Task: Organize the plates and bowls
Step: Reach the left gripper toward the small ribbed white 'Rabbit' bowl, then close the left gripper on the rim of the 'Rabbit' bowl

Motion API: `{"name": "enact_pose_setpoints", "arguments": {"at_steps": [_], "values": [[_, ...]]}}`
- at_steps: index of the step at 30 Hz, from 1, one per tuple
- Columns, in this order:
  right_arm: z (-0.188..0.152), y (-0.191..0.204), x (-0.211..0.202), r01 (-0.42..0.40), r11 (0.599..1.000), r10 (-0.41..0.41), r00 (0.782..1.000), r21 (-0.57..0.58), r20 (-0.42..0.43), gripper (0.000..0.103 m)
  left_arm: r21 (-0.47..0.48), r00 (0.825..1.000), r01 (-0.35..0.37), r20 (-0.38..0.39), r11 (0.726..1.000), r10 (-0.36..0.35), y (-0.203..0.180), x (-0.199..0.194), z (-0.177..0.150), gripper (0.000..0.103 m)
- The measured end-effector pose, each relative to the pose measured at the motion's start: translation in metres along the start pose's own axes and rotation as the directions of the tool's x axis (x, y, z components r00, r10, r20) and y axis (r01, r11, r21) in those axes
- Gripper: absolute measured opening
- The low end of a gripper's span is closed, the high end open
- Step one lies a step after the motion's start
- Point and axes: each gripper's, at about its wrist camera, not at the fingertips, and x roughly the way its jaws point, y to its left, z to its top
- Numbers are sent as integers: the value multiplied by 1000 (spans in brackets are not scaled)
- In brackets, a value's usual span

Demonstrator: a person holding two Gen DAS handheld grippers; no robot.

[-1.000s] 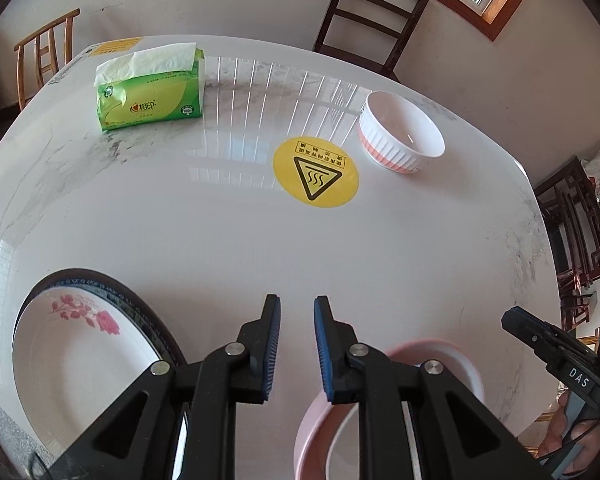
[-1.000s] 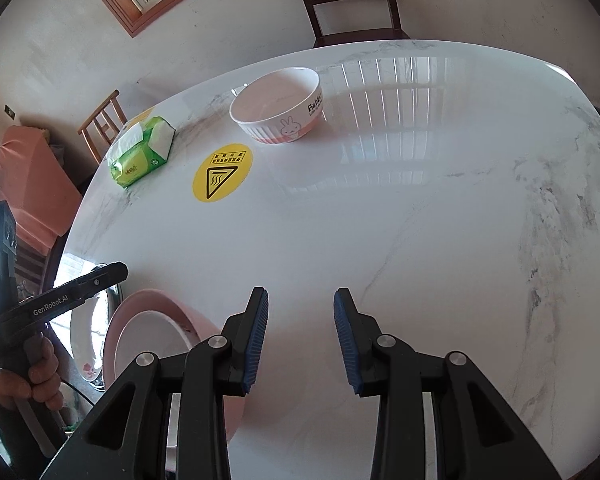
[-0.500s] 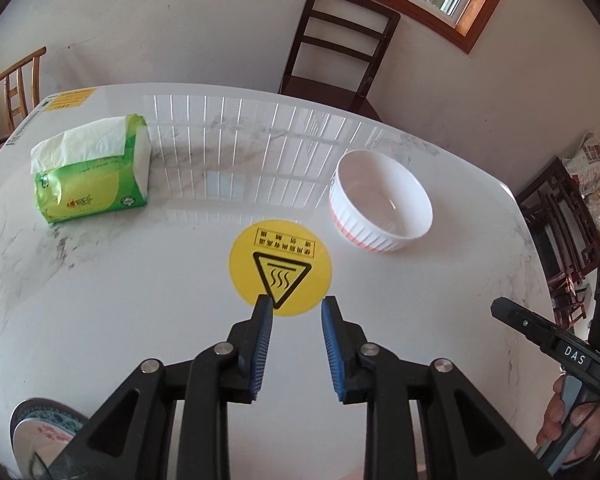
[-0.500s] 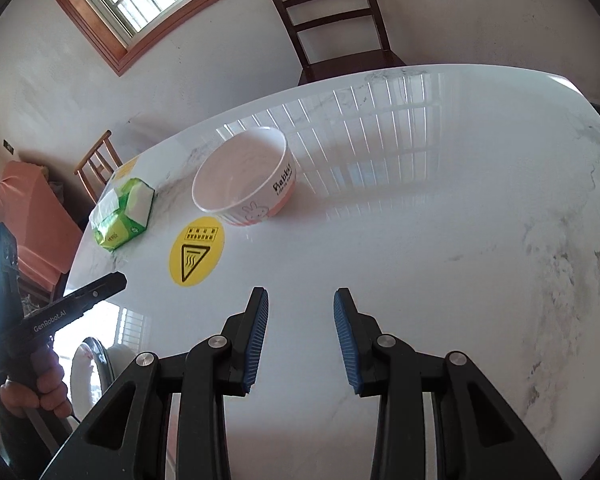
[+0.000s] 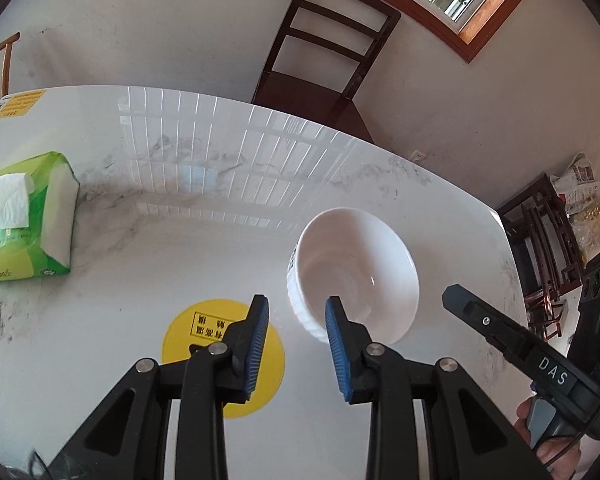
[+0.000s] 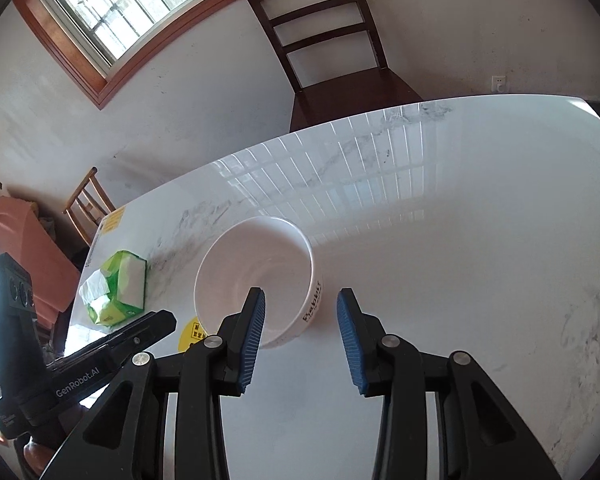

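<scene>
A white ribbed bowl (image 5: 356,272) stands upright on the white marble table (image 5: 180,184); it also shows in the right wrist view (image 6: 256,268). My left gripper (image 5: 296,312) is open and empty, with the bowl's near left rim between its fingertips. My right gripper (image 6: 300,308) is open and empty, its jaws either side of the bowl's near right wall. The right gripper shows in the left wrist view (image 5: 512,348), right of the bowl. The left gripper shows in the right wrist view (image 6: 112,344), left of the bowl. No plates are in view.
A green tissue pack (image 5: 24,224) lies at the table's left. A round yellow warning sticker (image 5: 220,340) is on the table under my left gripper. A dark wooden chair (image 5: 324,48) stands behind the table's far edge.
Both grippers have moved forward across the table to the white bowl and their jaws have opened wider. The plates near the front edge have dropped out of view.
</scene>
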Motion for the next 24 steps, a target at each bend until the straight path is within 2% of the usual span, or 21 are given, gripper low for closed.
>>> {"name": "enact_pose_setpoints", "arguments": {"at_steps": [7, 11, 17, 19, 21, 24], "values": [[9, -7, 34, 49, 999, -48, 998, 14, -44, 36, -25, 1000, -24, -17, 999, 24, -1, 30, 11, 30], [11, -12, 44, 70, 998, -70, 996, -5, -48, 36, 3, 995, -91, -43, 996, 91, -4, 44, 9, 30], [12, -19, 55, 69, 998, -69, 996, 4, -61, 35, 8, 994, -87, -72, 996, 88, -3, 53, 4, 29], [13, -20, 57, 51, 999, -51, 996, -11, -77, 34, 33, 993, -105, -58, 994, 107, -7, 55, 4, 27], [12, -20, 56, 42, 999, -42, 996, -5, -82, 33, 39, 995, -88, -51, 995, 90, -10, 56, 4, 18], [10, -23, 62, 42, 999, -42, 994, -5, -99, 29, 37, 994, -93, -50, 995, 94, -11, 56, 2, 18]]}}
